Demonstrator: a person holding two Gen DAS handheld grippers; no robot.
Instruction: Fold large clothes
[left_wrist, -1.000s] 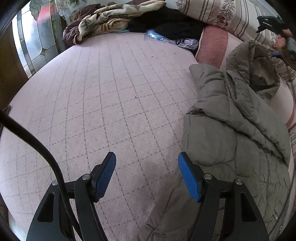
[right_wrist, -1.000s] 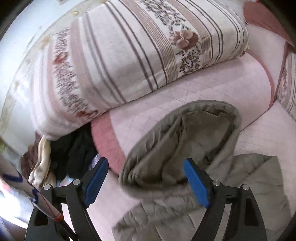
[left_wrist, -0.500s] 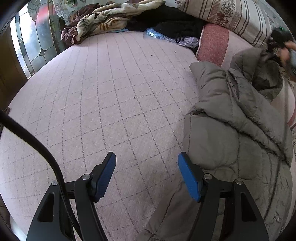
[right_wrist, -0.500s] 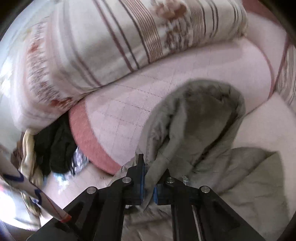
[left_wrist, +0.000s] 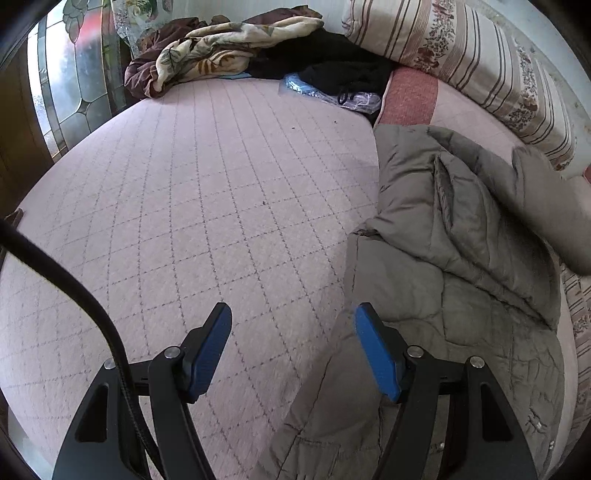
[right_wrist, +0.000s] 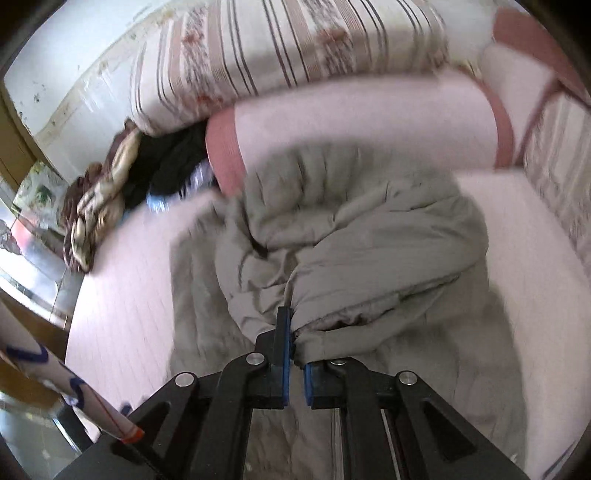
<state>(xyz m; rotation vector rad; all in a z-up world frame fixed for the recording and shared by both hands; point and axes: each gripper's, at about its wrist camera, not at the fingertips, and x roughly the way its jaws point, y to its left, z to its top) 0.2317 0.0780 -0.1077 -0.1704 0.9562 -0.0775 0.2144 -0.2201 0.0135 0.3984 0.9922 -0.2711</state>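
Observation:
A grey-green padded jacket (left_wrist: 450, 258) lies on the right side of a pink quilted bed (left_wrist: 207, 206). My left gripper (left_wrist: 293, 343) hangs open over the bed, its right pad just above the jacket's left edge, with nothing between the fingers. In the right wrist view my right gripper (right_wrist: 295, 343) is shut on the hood edge of the jacket (right_wrist: 351, 251). The hood is drawn back over the jacket's body toward the camera. This view is blurred by motion. In the left wrist view the lifted hood (left_wrist: 546, 206) shows at the right; the right gripper itself is out of frame.
A striped floral bolster (left_wrist: 461, 51) and a pink pillow (left_wrist: 413, 99) lie at the head of the bed. A pile of blanket and dark clothes (left_wrist: 236, 55) sits at the far corner. A stained-glass window (left_wrist: 74, 81) stands at the left. A black cable (left_wrist: 74, 295) crosses the left view.
My right gripper shut on the hood edge and pulled it back over the jacket, away from the pillows. My left gripper stayed open and nearly in place.

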